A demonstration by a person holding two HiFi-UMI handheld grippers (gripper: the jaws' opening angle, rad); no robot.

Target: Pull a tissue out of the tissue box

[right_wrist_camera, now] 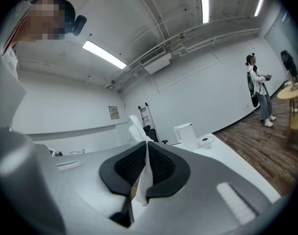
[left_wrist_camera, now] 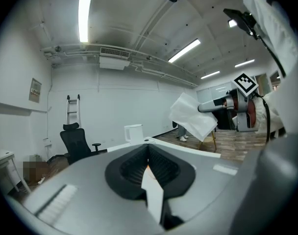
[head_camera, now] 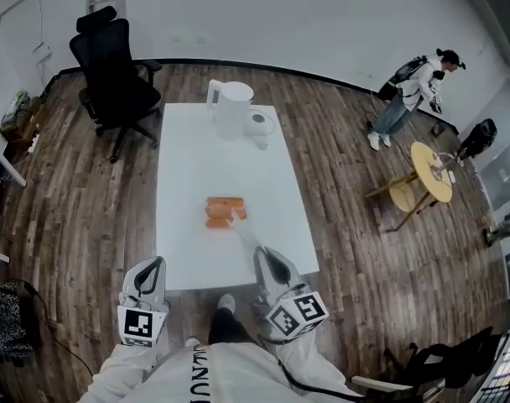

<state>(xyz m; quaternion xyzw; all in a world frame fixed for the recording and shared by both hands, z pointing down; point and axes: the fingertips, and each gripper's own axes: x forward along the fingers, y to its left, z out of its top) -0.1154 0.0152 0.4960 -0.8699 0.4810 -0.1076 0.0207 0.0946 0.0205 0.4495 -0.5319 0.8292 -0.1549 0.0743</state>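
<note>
**A:** Head view first: where's the tissue box (head_camera: 225,211)?

**B:** It's orange and sits on the white bench (head_camera: 188,250), about midway between the side edges and nearer the near edge than the far one.

**A:** And the tissue (head_camera: 245,238)?

**B:** It stretches from the box top to the right claw (head_camera: 263,257), which is pinching it. I can't tell whether its other end is free of the box.

**A:** Left claw (head_camera: 154,264)?

**B:** Pressed together on nothing, at the near left corner. A white kettle (head_camera: 231,107) stands by the far edge.

Orange tissue box (head_camera: 224,211), white tissue (head_camera: 247,238) (white table (head_camera: 188,183) too), black chair (head_camera: 114,78).
</note>
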